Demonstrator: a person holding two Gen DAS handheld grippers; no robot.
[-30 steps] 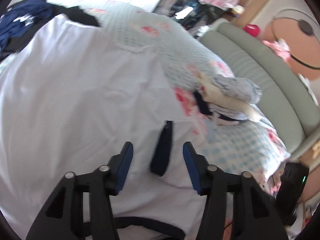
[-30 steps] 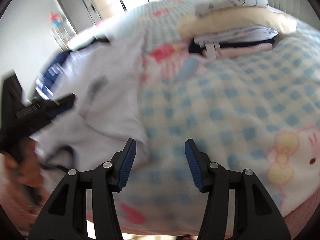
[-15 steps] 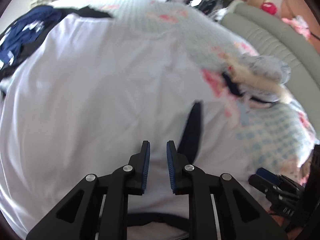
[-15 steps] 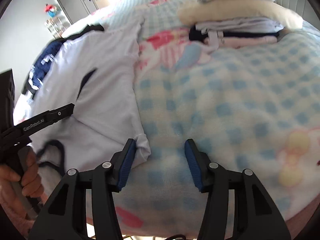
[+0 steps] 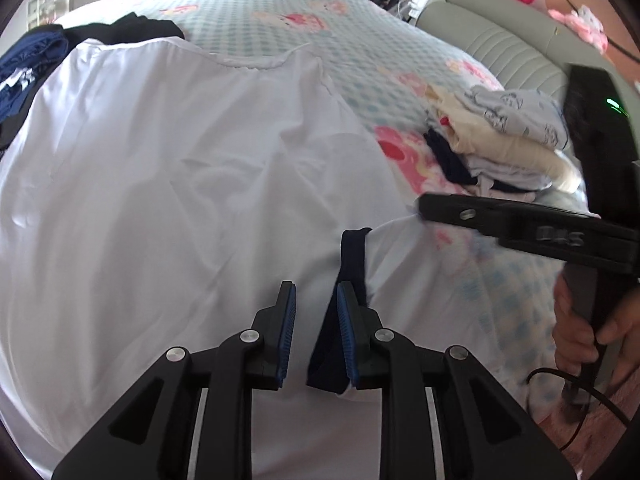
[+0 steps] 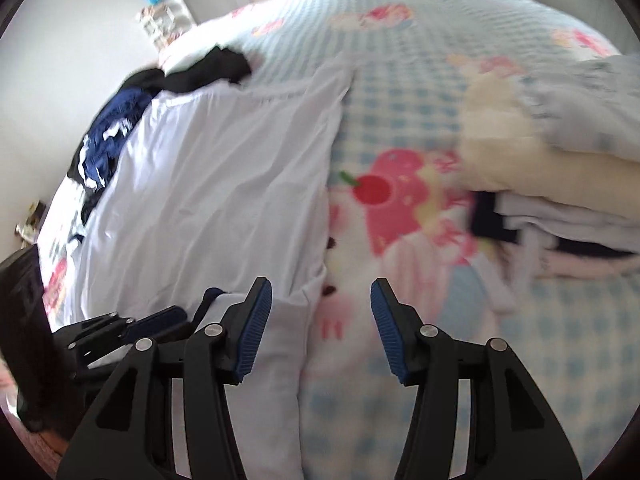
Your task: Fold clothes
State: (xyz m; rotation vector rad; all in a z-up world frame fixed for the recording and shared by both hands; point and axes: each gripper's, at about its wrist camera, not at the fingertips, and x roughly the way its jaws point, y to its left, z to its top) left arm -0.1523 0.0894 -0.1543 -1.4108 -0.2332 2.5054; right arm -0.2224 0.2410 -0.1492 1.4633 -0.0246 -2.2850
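Observation:
A white shirt point(image 5: 160, 180) lies spread flat on the bed, with a navy trim strip point(image 5: 352, 256) near its right side. My left gripper point(image 5: 314, 292) hangs low over the shirt just left of that trim. Its jaws stand narrow and are opening a little; white cloth shows in the gap and the pads do not press on it. My right gripper point(image 6: 320, 292) is open over the shirt's point(image 6: 220, 180) right edge, one finger above white cloth, the other above the blanket. It also shows side-on as the right gripper point(image 5: 424, 210) in the left wrist view.
A stack of folded clothes point(image 5: 512, 148) sits on the checked cartoon blanket point(image 5: 320, 20) right of the shirt. A heap of dark blue and black garments point(image 6: 120, 120) lies at the shirt's far left. A grey padded headboard point(image 5: 500, 48) stands behind. A person's hand point(image 5: 580, 332) holds the right gripper's handle.
My left gripper's jaws went from wide to narrow, and it shifted to the left of the navy trim. My right gripper swung left from the blanket to the shirt's edge.

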